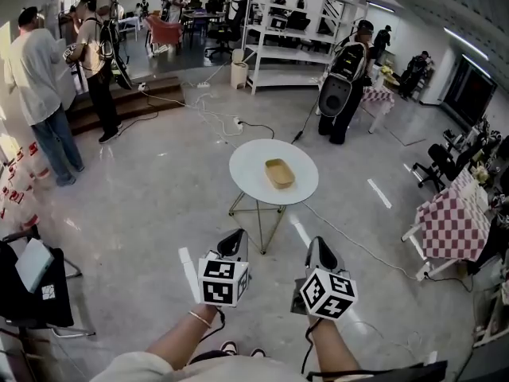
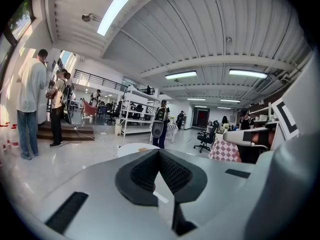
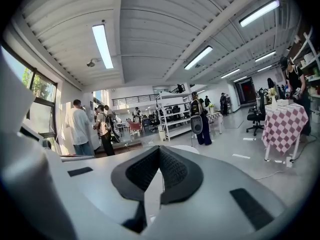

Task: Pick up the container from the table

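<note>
- Nearest in, both grippers sit side by side at the bottom of the head view. The left gripper [image 1: 234, 243] is clenched with nothing between its pads, and the right gripper [image 1: 320, 249] is clamped just as tight and just as empty. Each gripper's own view shows the ribbed pads meeting.
- Straight ahead of the fingertips is only bare floor. What looks like a cable [image 1: 342, 231] runs off ahead and to the right of the right fingertips, so that's probably worth stepping around.
- Further out is the round white table [image 1: 248, 183], well beyond both sets of fingertips and roughly on the line between them.
- The container [image 1: 279, 173] sits on the table near the middle, a shallow tan tray well out of reach.
- So the job right now is closing the gap, not grabbing. The good way is probably to walk in square to the table and pick one gripper. Spread its jaws before it arrives, since shut tips would just shove a light tray around. Then drop one pad inside the rim and one outside on a long wall, and lift straight up.
- Way past the fingertips stand a person with a backpack [image 1: 347, 82] and a shelving rack [image 1: 294, 30], neither of them in the way.
</note>
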A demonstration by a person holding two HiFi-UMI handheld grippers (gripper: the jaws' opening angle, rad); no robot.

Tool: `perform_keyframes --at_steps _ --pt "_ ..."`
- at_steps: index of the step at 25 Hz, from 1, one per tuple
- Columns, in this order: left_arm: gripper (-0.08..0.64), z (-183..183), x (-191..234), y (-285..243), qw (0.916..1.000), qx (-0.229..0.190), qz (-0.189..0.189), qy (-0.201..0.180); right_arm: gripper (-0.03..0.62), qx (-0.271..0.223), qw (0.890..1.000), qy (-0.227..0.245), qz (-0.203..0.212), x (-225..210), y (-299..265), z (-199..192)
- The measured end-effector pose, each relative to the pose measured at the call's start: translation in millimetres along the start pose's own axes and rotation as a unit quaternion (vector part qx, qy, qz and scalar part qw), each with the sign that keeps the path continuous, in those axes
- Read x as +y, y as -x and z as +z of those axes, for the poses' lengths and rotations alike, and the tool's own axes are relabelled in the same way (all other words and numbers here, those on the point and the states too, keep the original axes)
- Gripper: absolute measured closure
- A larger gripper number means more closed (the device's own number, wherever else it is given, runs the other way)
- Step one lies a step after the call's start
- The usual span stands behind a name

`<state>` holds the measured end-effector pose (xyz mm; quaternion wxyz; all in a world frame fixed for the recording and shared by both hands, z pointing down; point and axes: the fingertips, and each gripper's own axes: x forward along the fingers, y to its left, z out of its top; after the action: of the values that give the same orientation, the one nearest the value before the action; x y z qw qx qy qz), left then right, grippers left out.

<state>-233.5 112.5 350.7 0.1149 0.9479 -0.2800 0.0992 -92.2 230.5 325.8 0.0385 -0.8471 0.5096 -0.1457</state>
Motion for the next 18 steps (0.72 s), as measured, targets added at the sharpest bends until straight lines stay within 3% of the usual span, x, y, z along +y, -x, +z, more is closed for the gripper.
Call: perform_keyframes --at_steps 10,18 --pt "0.552 -17.5 1.7 -8.8 0.9995 0.022 -0.018 0.015 0.57 0.023 0.999 0.007 -0.029 -6.1 1.0 -15.5" --pt "0.552 -30.5 10.1 -8.5 0.9994 0.031 -0.002 0.014 0.57 0.033 0.999 0.009 -0.027 3.3 -8.9 -24.6"
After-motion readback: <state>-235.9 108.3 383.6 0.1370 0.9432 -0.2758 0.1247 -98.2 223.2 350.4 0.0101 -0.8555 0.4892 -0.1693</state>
